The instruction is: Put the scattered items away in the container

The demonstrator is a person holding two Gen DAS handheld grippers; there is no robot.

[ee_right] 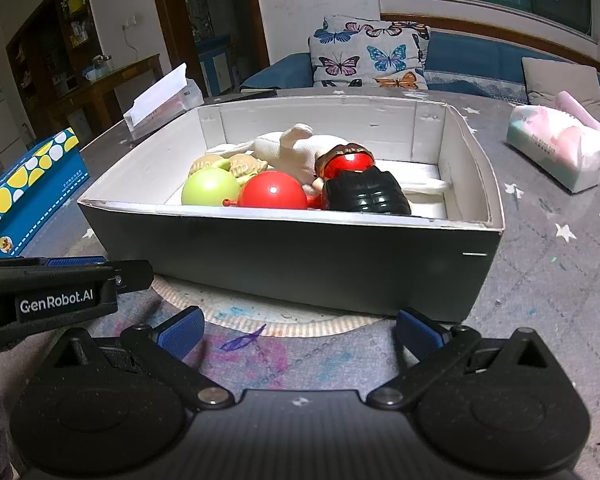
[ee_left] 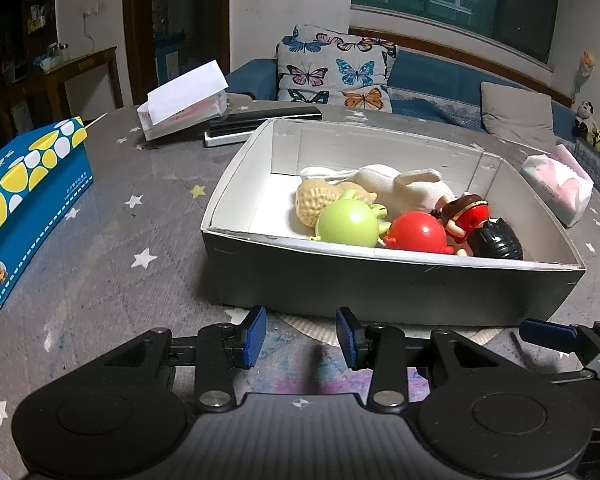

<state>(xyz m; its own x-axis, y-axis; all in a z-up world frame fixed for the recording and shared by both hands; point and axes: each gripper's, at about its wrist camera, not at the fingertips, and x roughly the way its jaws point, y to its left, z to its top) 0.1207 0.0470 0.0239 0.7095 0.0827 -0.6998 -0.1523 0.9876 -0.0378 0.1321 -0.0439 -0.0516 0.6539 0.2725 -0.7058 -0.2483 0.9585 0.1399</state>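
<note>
A grey cardboard box [ee_left: 380, 280] with a white inside stands on the table; it also shows in the right wrist view [ee_right: 284, 256]. It holds a green ball toy [ee_left: 348, 224], a red ball toy [ee_left: 418, 234], a black-haired figurine [ee_left: 496, 240], a beige peanut toy [ee_left: 312, 202] and a white plush rabbit [ee_left: 392, 186]. My left gripper [ee_left: 301, 336] is open and empty, just short of the box's near wall. My right gripper [ee_right: 300, 334] is open wider and empty, beside the left one, in front of the same wall.
A blue tissue box [ee_left: 24, 200] with yellow dots stands at the left. A white tissue pack [ee_left: 180, 104] and a black and white flat device [ee_left: 260, 122] lie behind the box. A pink tissue pack [ee_right: 556, 148] lies at the right. A sofa with a butterfly cushion [ee_left: 336, 68] is beyond.
</note>
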